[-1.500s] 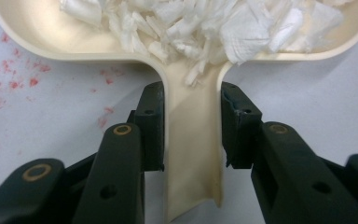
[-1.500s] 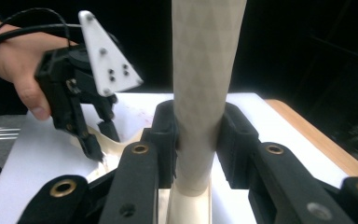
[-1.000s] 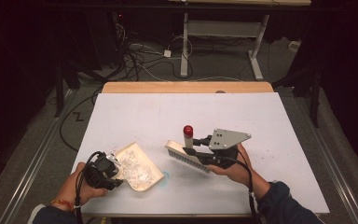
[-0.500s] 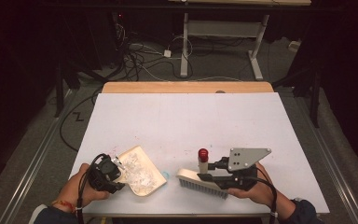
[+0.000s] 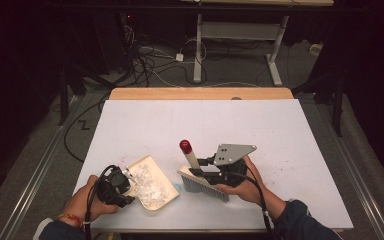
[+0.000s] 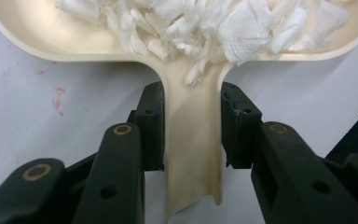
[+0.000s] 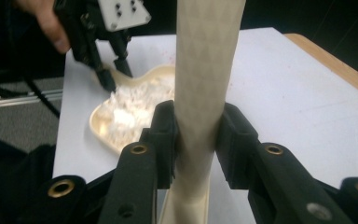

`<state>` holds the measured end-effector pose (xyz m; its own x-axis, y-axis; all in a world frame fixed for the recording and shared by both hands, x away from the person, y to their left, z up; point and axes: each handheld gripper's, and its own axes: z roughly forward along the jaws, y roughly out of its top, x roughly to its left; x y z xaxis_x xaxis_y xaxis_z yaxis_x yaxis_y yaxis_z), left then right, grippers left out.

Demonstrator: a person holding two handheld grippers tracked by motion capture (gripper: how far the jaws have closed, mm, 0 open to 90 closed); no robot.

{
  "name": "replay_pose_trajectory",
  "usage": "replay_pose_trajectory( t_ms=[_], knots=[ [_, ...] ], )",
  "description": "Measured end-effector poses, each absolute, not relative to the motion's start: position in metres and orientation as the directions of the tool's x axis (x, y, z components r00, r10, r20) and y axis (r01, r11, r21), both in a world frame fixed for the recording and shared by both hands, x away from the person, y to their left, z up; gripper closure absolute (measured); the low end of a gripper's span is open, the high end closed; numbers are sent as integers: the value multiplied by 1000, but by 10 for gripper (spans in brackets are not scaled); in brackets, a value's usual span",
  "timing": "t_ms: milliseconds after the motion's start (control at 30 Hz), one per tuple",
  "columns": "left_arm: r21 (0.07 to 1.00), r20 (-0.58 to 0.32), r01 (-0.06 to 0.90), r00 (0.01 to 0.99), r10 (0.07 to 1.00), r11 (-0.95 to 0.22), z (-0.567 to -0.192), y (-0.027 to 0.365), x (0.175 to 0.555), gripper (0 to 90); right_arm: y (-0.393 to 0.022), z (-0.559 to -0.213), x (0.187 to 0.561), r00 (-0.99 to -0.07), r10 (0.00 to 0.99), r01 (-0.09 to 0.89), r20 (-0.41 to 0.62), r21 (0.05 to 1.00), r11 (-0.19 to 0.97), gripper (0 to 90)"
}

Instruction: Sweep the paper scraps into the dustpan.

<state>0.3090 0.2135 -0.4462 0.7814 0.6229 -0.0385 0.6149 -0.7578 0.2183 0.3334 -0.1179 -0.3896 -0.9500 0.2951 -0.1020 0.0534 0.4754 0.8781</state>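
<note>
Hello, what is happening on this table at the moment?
A person is sweeping paper scraps with two hand-held tools. The left gripper is shut on the handle of a cream dustpan that already holds the white scraps. The right gripper is shut on the handle of a small brush, whose bristles rest on the white table beside the dustpan.

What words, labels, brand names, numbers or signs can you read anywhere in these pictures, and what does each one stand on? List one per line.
None: no readable text appears in any view.
The dustpan, the paper scraps in it and the brush carry no print that shows.
The grey plate on the right gripper shows only screw holes.
The left gripper has plain black jaws with no markings.
</note>
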Motion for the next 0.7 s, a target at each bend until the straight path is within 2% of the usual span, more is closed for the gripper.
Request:
replay_pose_trajectory(
  t_ms=[233,333,567,700],
  knots=[
    [220,-40,616,780,624,-756,-448,213,309,636,-112,-380,333,-938,318,20,-135,898,440,712],
    [221,-36,618,779,626,-755,-448,213,308,636,-121,-377,331,-912,376,9,-164,909,417,712],
    [217,-32,620,776,629,-754,-448,211,309,636,-126,-386,328,-844,474,2,-252,881,472,712],
    [214,-30,622,775,631,-753,-448,209,309,636,-115,-397,325,-847,463,7,-261,865,501,713]
  ],
)
